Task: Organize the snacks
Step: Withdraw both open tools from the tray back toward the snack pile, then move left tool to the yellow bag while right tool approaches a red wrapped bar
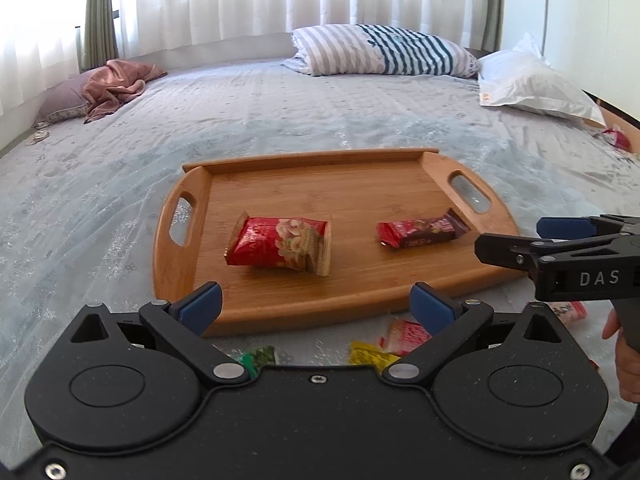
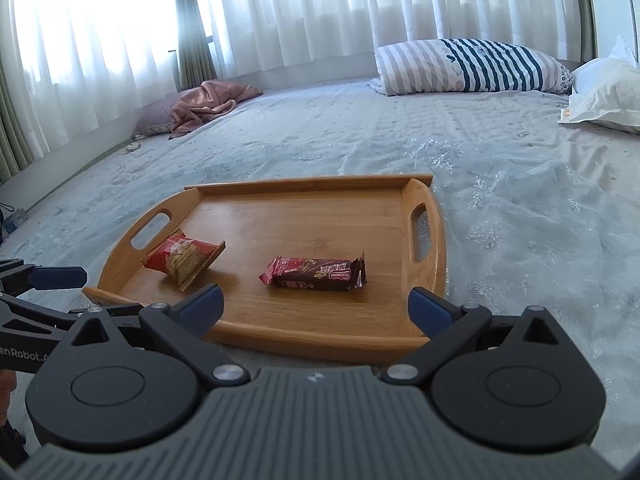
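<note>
A wooden tray (image 1: 280, 304) (image 2: 320, 220) lies on the bed. On it rest a red snack packet (image 1: 280, 246) (image 2: 182, 258) at the left and a red-brown bar wrapper (image 1: 420, 232) (image 2: 316, 274) at the right. My left gripper (image 1: 316, 306) hovers open over the tray's near rim, nothing between its fingers. Below it on the bedspread lie a green packet (image 1: 260, 356), a yellow packet (image 1: 370, 354) and a red-white packet (image 1: 408, 332). My right gripper (image 2: 316, 306) (image 1: 516, 240) is open and empty at the tray's near right side.
A striped pillow (image 1: 384, 50) (image 2: 468, 66), a white pillow (image 1: 532, 80) and a pink cloth (image 1: 116, 88) (image 2: 204, 106) lie at the far side of the bed. Another pink packet (image 1: 568, 312) sits under the right gripper. A hand (image 1: 628, 364) holds its grip.
</note>
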Available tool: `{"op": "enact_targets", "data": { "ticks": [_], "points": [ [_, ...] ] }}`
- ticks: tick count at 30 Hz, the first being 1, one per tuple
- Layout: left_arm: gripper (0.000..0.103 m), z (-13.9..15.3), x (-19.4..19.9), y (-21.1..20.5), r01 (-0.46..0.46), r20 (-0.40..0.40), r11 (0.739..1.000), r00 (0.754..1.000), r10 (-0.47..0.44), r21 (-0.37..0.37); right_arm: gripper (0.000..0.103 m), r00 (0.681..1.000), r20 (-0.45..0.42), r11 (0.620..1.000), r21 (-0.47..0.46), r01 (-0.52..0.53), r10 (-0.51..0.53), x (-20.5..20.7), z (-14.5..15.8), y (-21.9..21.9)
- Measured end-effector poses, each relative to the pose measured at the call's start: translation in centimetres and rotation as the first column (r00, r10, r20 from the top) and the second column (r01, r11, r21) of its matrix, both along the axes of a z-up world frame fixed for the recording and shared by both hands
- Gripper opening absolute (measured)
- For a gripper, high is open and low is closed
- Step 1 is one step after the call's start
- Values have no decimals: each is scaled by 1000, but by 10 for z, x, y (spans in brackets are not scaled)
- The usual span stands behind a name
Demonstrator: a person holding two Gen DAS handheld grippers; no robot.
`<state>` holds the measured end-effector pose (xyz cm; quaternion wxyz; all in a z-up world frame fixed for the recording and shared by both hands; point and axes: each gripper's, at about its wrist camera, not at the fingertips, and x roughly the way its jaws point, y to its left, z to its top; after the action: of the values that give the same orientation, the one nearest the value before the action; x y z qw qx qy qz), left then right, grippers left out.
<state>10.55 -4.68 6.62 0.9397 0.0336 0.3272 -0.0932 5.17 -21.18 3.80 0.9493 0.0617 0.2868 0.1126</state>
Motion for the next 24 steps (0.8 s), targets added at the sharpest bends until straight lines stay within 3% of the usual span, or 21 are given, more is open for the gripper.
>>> {"op": "enact_targets", "data": {
  "ticks": [11,24],
  "points": [
    [100,7,-26,3,-1,-6,999,1000,0,-38,103,999,42,999,-29,16,-15,-27,5,-7],
    [100,2,-52,8,-61,34,995,997,63,-80,103,995,86,992,-115,50,-41,-60,-6,-11]
  ]
}}
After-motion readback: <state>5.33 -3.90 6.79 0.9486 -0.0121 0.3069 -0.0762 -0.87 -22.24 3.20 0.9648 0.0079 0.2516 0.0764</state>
